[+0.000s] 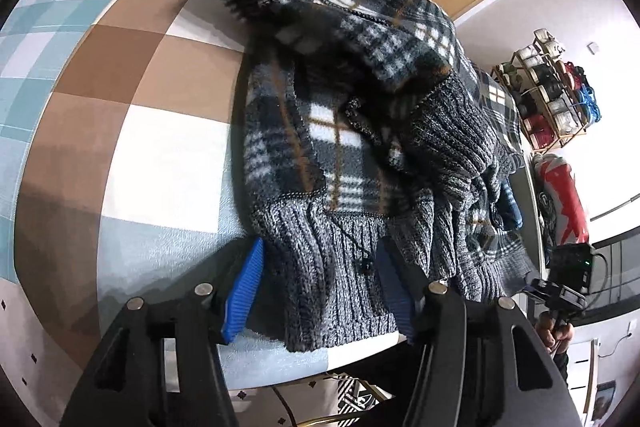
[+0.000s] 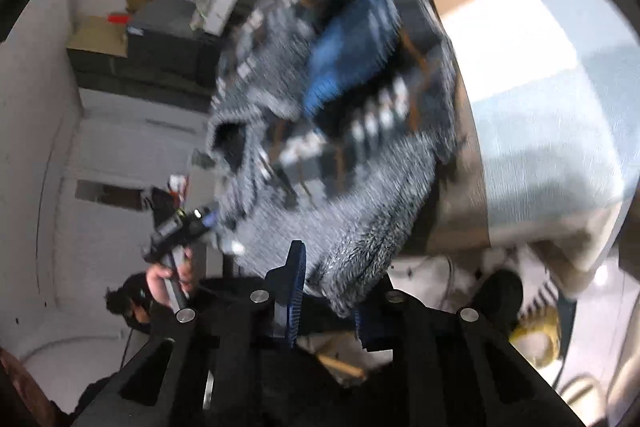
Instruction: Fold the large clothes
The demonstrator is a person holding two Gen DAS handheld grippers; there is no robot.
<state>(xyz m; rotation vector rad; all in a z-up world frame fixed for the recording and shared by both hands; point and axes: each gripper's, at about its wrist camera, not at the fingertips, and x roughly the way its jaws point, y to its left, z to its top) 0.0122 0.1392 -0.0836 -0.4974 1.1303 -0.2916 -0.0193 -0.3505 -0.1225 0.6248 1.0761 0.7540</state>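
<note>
Plaid fleece jacket (image 1: pixel 352 99) lies bunched on the checked blanket (image 1: pixel 132 115), its long axis running away from the near blanket edge, where its grey ribbed hem (image 1: pixel 332 267) hangs. Left gripper (image 1: pixel 320 291) straddles that hem, jaws spread and clamping nothing. Right gripper (image 2: pixel 326 297) meets the hem from the side; through the blur, its grip cannot be told. Judging by this, the left is better placed.

Left tool (image 1: pixel 320 283) spread wide around plaid jacket's (image 1: pixel 344 99) grey ribbed hem (image 1: pixel 332 267), on checked cloth (image 1: pixel 160 147).
</note>
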